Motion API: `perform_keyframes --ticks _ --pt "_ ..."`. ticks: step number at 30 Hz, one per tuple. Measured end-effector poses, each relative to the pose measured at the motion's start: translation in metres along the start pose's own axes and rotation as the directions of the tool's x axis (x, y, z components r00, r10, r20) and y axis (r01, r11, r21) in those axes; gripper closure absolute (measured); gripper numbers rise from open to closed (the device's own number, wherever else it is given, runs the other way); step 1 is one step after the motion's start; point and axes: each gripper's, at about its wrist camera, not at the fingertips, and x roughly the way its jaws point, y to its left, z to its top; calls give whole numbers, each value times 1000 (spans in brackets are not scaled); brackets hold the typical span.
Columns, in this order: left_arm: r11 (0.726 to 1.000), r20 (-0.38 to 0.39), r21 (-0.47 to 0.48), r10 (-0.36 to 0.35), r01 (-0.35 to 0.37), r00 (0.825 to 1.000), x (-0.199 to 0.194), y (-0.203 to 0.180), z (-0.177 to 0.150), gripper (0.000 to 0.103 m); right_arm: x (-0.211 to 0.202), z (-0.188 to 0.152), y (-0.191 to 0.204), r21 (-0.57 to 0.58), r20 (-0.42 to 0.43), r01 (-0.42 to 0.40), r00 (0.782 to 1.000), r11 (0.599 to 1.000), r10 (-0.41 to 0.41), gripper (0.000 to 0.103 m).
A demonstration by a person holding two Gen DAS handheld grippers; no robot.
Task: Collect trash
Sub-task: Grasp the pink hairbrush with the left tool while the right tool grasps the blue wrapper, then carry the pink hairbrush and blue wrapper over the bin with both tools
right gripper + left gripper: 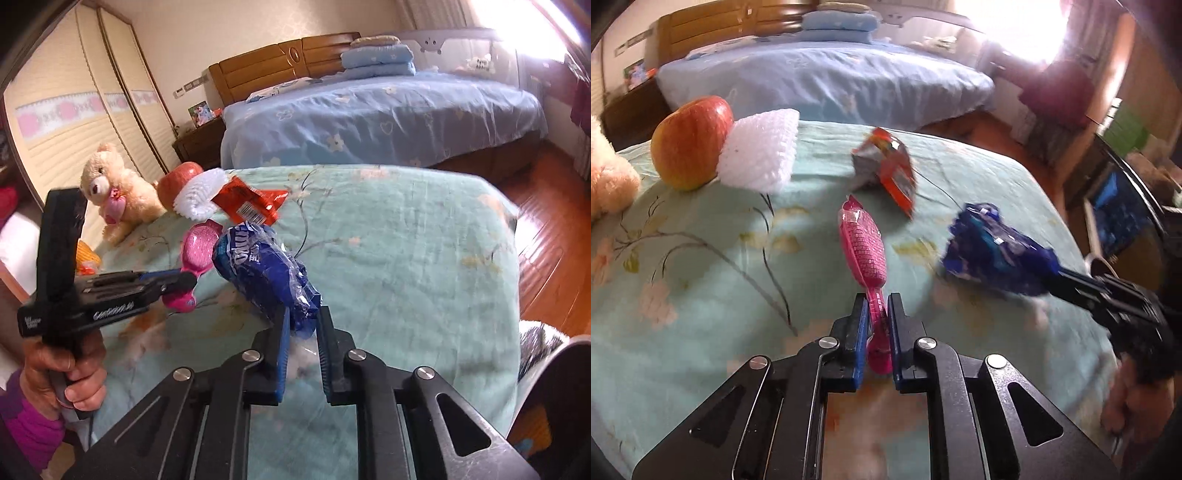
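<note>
My left gripper [878, 306] is pinched on the handle of a pink hairbrush [866, 245]; the brush head points away from me over the green floral bedspread [701, 277]. In the right wrist view the same gripper [184, 282] comes in from the left, the brush [197, 251] sticking out past its tips, the person's left hand [70, 373] wrapped around the grip.

My right gripper [301, 317] is clamped on the crumpled end of a blue plastic wrapper [258, 266], which looks lifted clear of the bedspread [406, 258]. From the left wrist the wrapper [993, 247] is blurred (motion, I think), held at the tips of the right gripper [1058, 278].

Left on the cover: a red snack packet [890, 168], near the far edge, beyond the brush. Far left sits an apple [690, 142], touching a white foam fruit net [761, 149]. A plush bear [114, 184] sits just beside the apple [177, 182]. Beyond, a blue-sheeted bed [388, 114].
</note>
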Motion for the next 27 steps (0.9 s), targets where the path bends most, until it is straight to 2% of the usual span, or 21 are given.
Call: perform_keyframes --ticks 5,10,17,27 --pt "998 -4 46 -48 48 999 -22 -7 -17 100 -15 -12 7 30 14 -1 1000 1000 1 90" --pt "996 0 70 -56 56 998 -40 -14 -39 100 -32 -24 12 62 37 3 999 998 -6 91" --pt "994 -1 57 -92 91 996 -46 -28 -53 100 -54 -42 8 124 77 27 996 992 -36 94" --pt "985 -8 95 -141 141 990 -46 -62 -61 100 -79 -68 -4 209 112 51 991 977 -75 96"
